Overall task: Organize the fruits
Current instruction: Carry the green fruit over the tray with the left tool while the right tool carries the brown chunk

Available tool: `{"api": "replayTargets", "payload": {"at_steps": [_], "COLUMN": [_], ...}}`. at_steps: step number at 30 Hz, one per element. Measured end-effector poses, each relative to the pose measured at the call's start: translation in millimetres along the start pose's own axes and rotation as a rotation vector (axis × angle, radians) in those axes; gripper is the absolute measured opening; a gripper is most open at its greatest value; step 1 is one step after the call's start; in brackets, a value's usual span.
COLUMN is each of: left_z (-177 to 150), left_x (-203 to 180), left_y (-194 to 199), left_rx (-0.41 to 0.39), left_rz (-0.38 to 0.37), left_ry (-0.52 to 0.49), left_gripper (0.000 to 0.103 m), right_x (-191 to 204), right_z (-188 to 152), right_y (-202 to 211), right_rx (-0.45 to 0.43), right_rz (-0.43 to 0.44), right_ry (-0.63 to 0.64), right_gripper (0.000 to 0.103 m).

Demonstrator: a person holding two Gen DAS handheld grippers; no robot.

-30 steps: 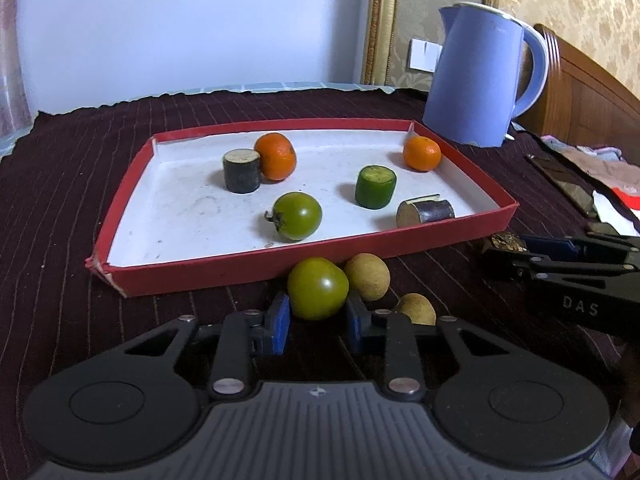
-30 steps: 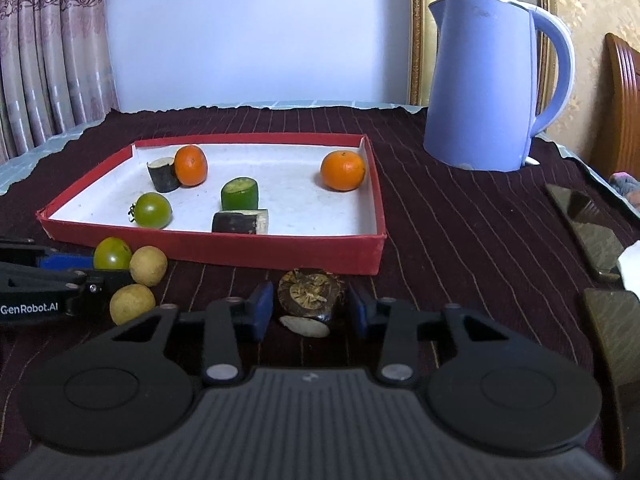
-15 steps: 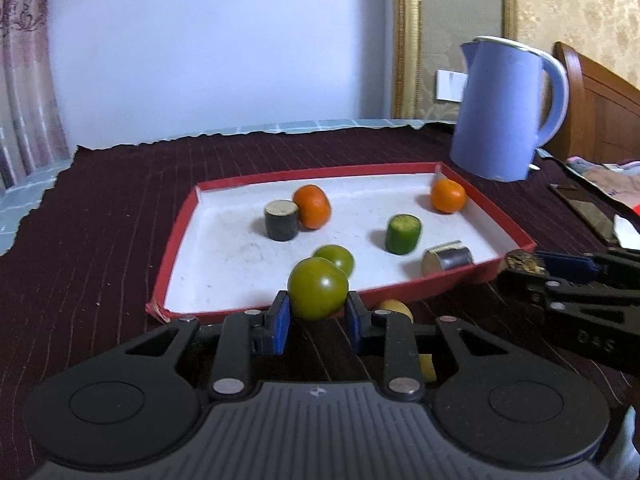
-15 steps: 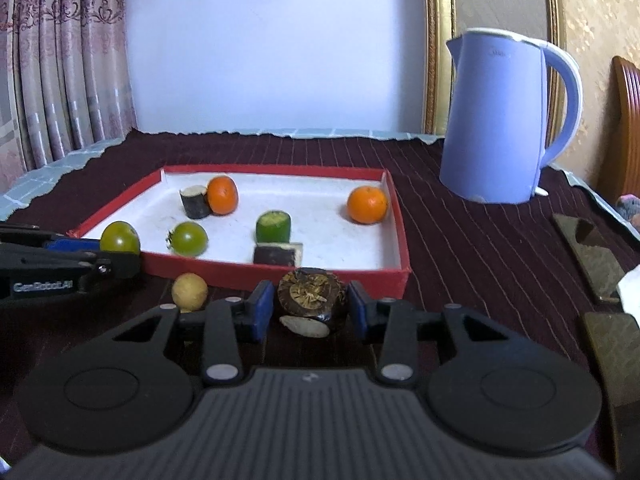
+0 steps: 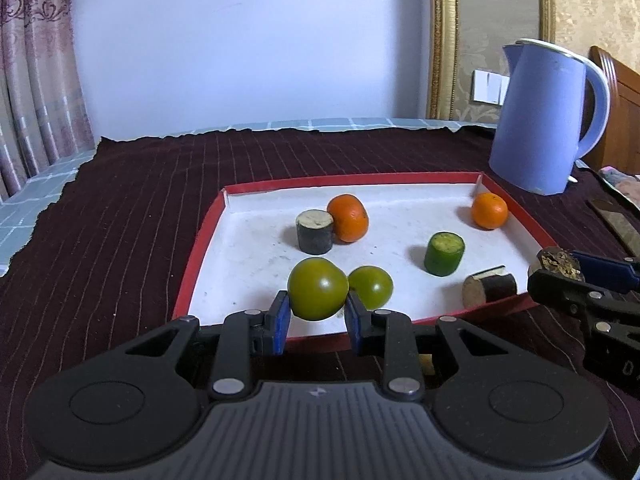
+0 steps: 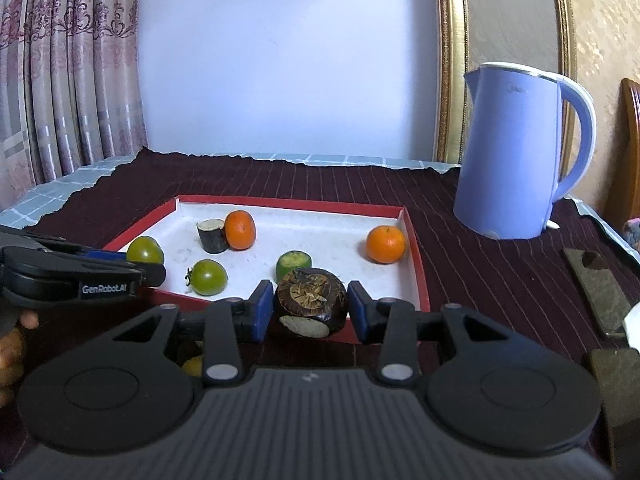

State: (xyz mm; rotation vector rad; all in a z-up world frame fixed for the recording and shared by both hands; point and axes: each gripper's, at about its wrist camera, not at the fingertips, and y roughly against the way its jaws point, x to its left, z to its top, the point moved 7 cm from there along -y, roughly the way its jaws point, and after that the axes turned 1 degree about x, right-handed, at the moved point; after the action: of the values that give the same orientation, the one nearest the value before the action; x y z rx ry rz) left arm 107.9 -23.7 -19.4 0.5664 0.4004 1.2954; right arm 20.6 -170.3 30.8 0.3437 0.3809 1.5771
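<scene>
Ahead of both tongs, one red tray (image 5: 208, 236) holds two oranges (image 5: 348, 218), one green tomato (image 5: 371, 286), and three cut stubs (one green (image 5: 444, 254)). Left gripper (image 5: 318, 316) clamps a second green tomato (image 5: 317, 294); right gripper (image 6: 308, 314) clamps a dark, possibly dried fruit (image 6: 310, 300).

Tray (image 5: 208, 236) as landmark: kettle (image 5: 544, 120) behind its right corner; inside, two oranges (image 5: 348, 218) at back, tomato (image 5: 372, 286) near front.

Left gripper (image 5: 317, 316) level, raised, blue pads clamped on green tomato (image 5: 318, 294). Right gripper (image 6: 308, 316) alongside (also raised), pads pinching dark brown fruit (image 6: 310, 302). Both pointed forward.
</scene>
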Motion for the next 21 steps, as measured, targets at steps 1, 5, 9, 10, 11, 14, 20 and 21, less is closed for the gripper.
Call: {"api": "replayTargets", "payload": {"at_steps": [1,5,9,10,11,14,20,21], "left_z": [1,4,8,9,10,14,22,24], "left_x": [0,2,3,3,3,4,5,5], "left_y": [-1,-4,-7,-8,-9,-12,-23,-24], "left_rx": [0.001,0.002,0.001,0.001,0.001,0.002,0.011,0.011], "left_rz": [0.004,0.027,0.044,0.052,0.059,0.077,0.105,0.110], "left_ry": [0.000,-0.002,0.000,0.000,-0.001,0.000,0.003,0.002], "left_gripper": [0.028,0.028,0.028,0.028,0.028,0.028,0.028,0.028], "right_x": [1,4,6,6,6,5,4,4], "right_z": [1,4,8,10,11,17,27,29], "right_y": [-1,-3,-4,-5,-6,-8,-13,-15], "right_rx": [-0.001,-0.002,-0.008,-0.011,-0.011,-0.016,-0.024,-0.023], "right_rz": [0.002,0.004,0.002,0.002,0.001,-0.002,-0.004,-0.005], "right_ry": [0.002,0.012,0.017,0.018,0.018,0.021,0.026,0.027], "right_gripper": [0.038,0.038,0.038,0.038,0.038,0.038,0.038,0.038]}}
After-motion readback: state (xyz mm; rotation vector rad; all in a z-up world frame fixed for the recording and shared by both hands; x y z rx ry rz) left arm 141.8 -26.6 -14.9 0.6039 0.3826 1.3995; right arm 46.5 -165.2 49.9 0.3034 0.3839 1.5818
